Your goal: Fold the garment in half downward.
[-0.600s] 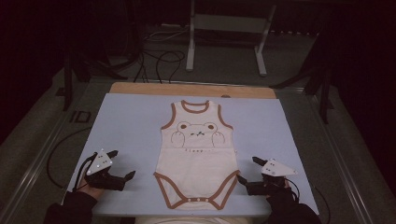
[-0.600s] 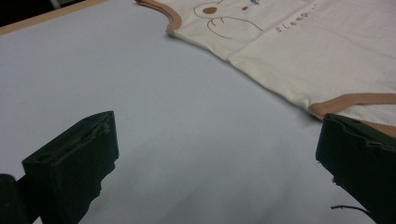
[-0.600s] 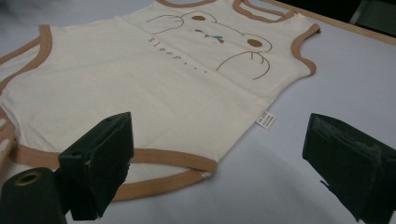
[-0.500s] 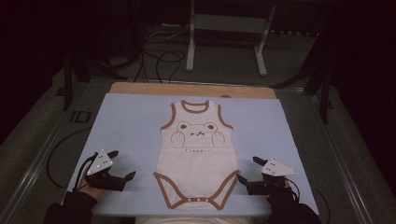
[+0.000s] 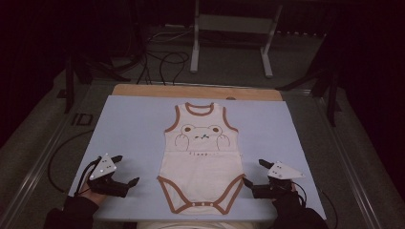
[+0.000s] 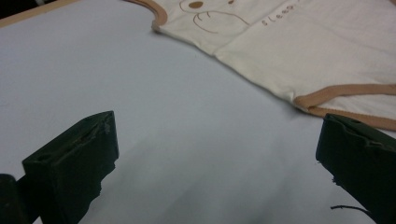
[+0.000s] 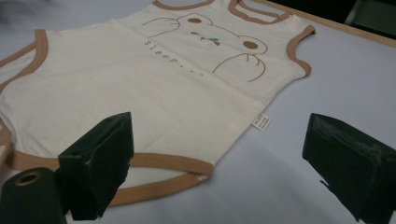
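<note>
With the bodysuit (image 5: pixel 202 160) flat mid-worktop (image 5: pixel 129 129) and both the left gripper (image 5: pixel 125 175) and right gripper (image 5: pixel 253 177) holding fingers apart beside its leg hems, pinching one layer could drag it crooked

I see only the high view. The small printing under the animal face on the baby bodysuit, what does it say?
Observer: In the right gripper view, the printing on the baby bodysuit reads "sleep", followed by a few dots.
Operator: Is there a label at the side seam?
Observer: Yes, a small white tag sticks out from the seam, lying on the blue mat.
Operator: Are the fingers of the right gripper touching the cloth?
Observer: I cannot tell. The right gripper is open; one finger stands in front of the brown leg trim and hides any contact, the other over bare mat.
Operator: And the left gripper?
Observer: The left gripper is open, with bare mat between its fingers.
</note>
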